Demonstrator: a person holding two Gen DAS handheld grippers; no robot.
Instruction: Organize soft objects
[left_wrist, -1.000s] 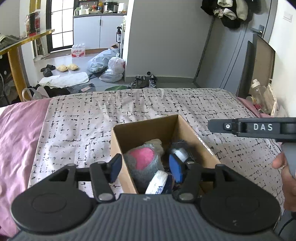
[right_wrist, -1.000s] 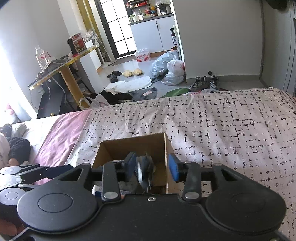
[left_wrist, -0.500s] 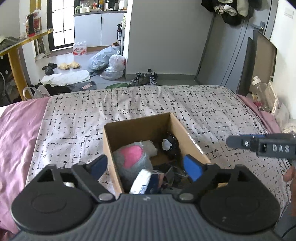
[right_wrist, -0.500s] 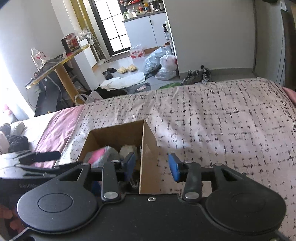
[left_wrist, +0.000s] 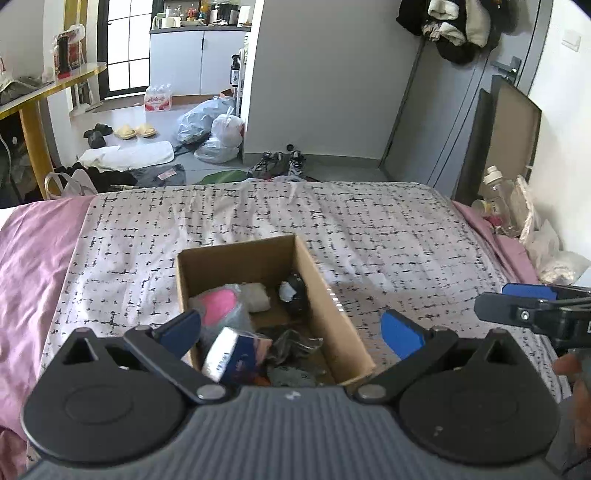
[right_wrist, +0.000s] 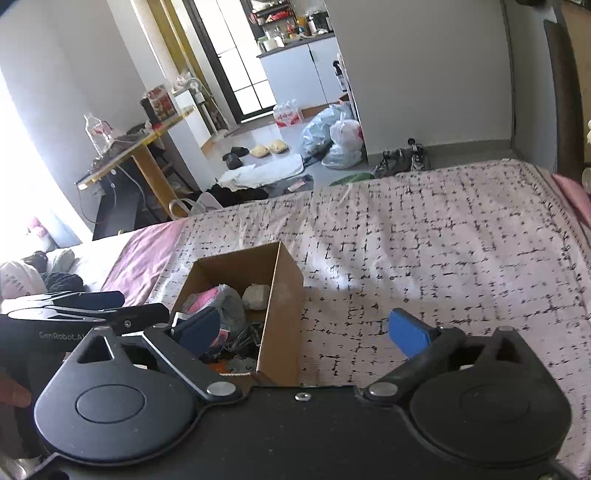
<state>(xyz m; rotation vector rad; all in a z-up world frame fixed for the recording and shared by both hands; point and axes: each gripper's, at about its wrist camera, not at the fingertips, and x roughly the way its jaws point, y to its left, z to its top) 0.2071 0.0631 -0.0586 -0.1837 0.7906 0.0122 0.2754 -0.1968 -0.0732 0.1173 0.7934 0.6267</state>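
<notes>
An open cardboard box (left_wrist: 332, 314) sits on the patterned bedspread (left_wrist: 369, 229). Inside lie a pink and grey soft toy (left_wrist: 218, 306), a white bundle (left_wrist: 256, 297), a black and white item (left_wrist: 295, 291), a blue and white pack (left_wrist: 232, 350) and dark crumpled things. My left gripper (left_wrist: 291, 330) is open and empty above the box's near end. My right gripper (right_wrist: 306, 328) is open and empty, straddling the box's right wall (right_wrist: 280, 295); it also shows at the right edge of the left wrist view (left_wrist: 532, 310).
The bed has a pink sheet (left_wrist: 29, 258) at the left. Beyond the foot of the bed are shoes (left_wrist: 280, 164), plastic bags (left_wrist: 214, 129) and clothes on the floor. A bottle and clutter (left_wrist: 502, 199) stand at the bed's right side.
Both grippers have opened wide and pulled back from the box. The dark item the right gripper held a second ago now lies in the box. The right gripper has shifted right.
</notes>
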